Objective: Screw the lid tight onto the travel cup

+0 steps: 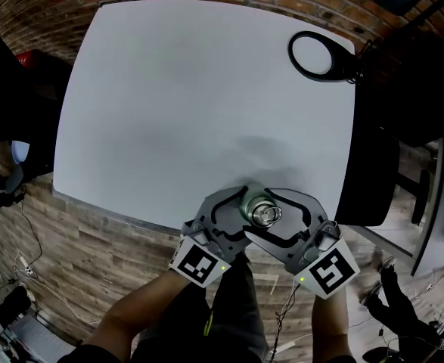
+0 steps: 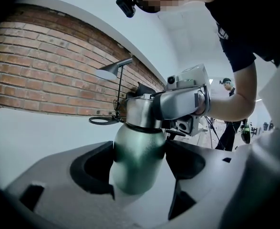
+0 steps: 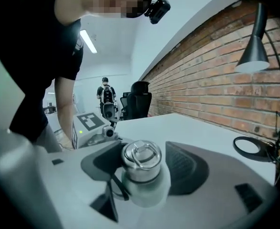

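Note:
A green travel cup (image 1: 249,202) with a steel ring-topped lid (image 1: 265,215) is held between both grippers over the white table's (image 1: 191,89) front edge. My left gripper (image 1: 240,214) is shut on the cup's green body (image 2: 137,156), one jaw pressed to each side. My right gripper (image 1: 278,216) is shut on the lid (image 3: 140,159) from the other side. In the left gripper view its grey finger (image 2: 178,104) wraps the steel lid (image 2: 139,111). The cup's bottom is hidden in every view.
A black ring-shaped lamp head (image 1: 320,55) lies at the table's far right corner, with a desk lamp (image 3: 252,56) above it. A brick wall (image 2: 44,66) runs behind the table. A black chair (image 1: 369,180) stands at the right edge. A person (image 3: 106,94) stands far off.

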Tool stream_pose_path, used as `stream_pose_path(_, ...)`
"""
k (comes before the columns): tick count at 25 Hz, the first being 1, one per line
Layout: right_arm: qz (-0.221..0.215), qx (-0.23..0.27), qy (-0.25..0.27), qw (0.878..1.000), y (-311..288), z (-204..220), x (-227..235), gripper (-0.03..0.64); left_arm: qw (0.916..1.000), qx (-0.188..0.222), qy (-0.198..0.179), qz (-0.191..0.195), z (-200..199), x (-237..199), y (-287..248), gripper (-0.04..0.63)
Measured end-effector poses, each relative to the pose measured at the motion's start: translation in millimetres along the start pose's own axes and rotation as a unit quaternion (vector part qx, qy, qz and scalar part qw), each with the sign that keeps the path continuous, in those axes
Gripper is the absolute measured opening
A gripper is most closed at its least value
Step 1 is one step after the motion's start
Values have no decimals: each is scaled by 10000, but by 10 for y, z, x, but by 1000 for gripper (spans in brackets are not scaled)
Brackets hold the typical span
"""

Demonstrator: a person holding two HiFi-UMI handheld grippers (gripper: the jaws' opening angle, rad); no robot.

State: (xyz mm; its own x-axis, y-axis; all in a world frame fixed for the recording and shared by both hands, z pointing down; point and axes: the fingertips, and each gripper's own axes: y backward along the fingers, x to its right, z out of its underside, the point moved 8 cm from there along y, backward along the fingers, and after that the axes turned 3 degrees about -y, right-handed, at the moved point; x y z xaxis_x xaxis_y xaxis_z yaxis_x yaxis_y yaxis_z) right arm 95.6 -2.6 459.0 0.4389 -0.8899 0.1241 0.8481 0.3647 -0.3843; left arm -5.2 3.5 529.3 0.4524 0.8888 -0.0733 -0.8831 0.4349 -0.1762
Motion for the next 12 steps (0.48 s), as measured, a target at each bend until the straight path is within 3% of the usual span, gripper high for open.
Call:
stream_pose_path(3,141,21,-90,9999,-4,35,-26,268,10000,3,4,8,6,-3,-5,348)
stream_pose_path(7,780,453,-197,9957,-13,55,-93,268,10000,-2,7,-6,17,0,-2,348)
stream_pose_path(12,1981,1117,-524,9724,-56,67,-194,268,10000,46,34,-34,8,-14,-3,348)
